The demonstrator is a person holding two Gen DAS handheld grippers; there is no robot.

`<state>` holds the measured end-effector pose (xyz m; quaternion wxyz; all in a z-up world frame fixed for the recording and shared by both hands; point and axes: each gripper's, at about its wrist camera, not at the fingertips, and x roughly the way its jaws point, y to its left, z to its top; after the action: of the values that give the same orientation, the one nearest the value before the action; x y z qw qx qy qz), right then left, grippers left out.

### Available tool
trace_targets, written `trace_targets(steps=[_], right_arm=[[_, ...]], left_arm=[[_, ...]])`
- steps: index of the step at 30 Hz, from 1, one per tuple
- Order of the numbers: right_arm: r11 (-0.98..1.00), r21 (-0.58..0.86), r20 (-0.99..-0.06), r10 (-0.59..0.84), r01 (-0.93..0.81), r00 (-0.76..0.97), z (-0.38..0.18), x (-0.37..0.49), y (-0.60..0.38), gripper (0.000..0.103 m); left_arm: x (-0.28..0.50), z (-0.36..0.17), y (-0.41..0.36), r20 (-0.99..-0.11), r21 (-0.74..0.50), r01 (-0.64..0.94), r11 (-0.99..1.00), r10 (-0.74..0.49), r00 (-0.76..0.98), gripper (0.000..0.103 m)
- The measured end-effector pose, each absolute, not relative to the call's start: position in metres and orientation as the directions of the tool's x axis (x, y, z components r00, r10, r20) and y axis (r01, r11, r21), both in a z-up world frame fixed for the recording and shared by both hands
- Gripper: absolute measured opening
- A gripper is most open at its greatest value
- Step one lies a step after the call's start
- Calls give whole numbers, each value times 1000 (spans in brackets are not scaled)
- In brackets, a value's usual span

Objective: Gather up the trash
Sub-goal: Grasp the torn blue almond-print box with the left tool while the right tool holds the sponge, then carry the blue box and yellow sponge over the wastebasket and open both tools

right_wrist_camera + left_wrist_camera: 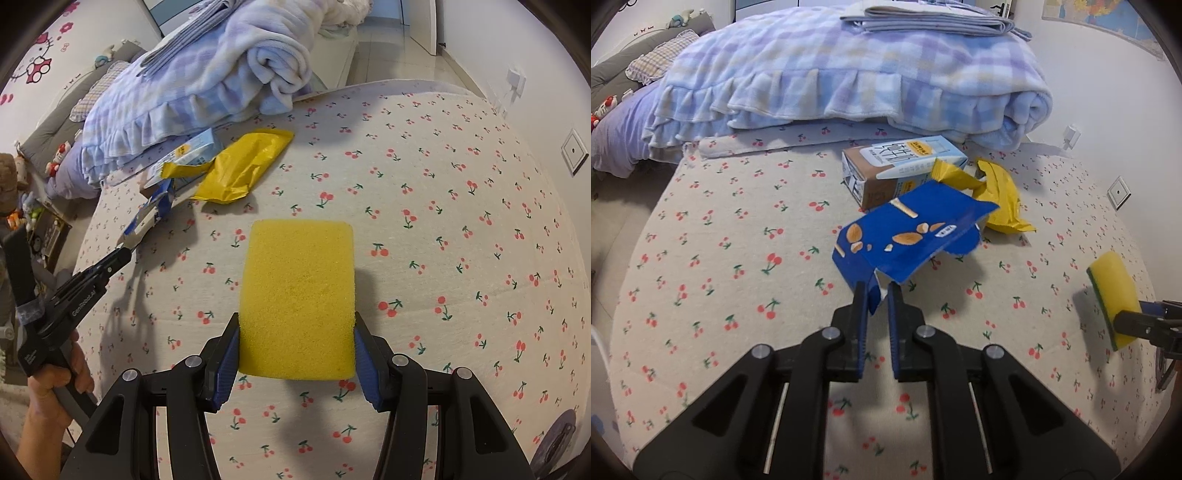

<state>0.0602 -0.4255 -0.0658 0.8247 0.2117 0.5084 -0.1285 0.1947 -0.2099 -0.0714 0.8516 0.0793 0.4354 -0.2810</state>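
My left gripper (pixel 878 291) is shut on the corner of a flattened blue snack box (pixel 905 236) with almond pictures, holding it above the cherry-print bed sheet (pixel 738 229). Behind it lie a brown and light-blue milk carton (pixel 897 166) and a crumpled yellow wrapper (pixel 1001 199). My right gripper (pixel 297 332) is shut on a yellow sponge (pixel 297 295), held flat above the sheet. The sponge also shows in the left wrist view (pixel 1112 295) at far right. The blue box (pixel 153 210), carton (pixel 195 151) and wrapper (pixel 240 166) show at upper left in the right wrist view.
A folded blue plaid blanket (pixel 849 74) lies at the back of the bed, with folded cloth (pixel 931 20) on top. White walls with sockets (pixel 1118 192) are at right. Pillows and soft toys (pixel 59 155) lie at far left.
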Motion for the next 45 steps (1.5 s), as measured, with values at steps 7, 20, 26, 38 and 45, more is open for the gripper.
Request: trace_targets(steps=[7, 20, 26, 38, 45], right_arm=[[890, 221, -883, 9, 398, 470, -56, 64, -408, 56], [917, 245, -858, 54, 316, 511, -41, 80, -351, 56], [930, 247, -855, 77, 273, 512, -40, 93, -318, 56], [954, 250, -851, 134, 166, 508, -42, 123, -240, 56], [962, 251, -853, 168, 108, 494, -47, 142, -193, 56]], left_arm=[[184, -58, -187, -790, -85, 535, 840, -384, 477, 9], [163, -29, -121, -786, -66, 503, 862, -355, 506, 5], [158, -20, -86, -782, -53, 475, 879, -332, 528, 5], [155, -11, 1, -778, -49, 389, 920, -279, 563, 5], [158, -18, 53, -789, -44, 314, 948, -226, 572, 5]])
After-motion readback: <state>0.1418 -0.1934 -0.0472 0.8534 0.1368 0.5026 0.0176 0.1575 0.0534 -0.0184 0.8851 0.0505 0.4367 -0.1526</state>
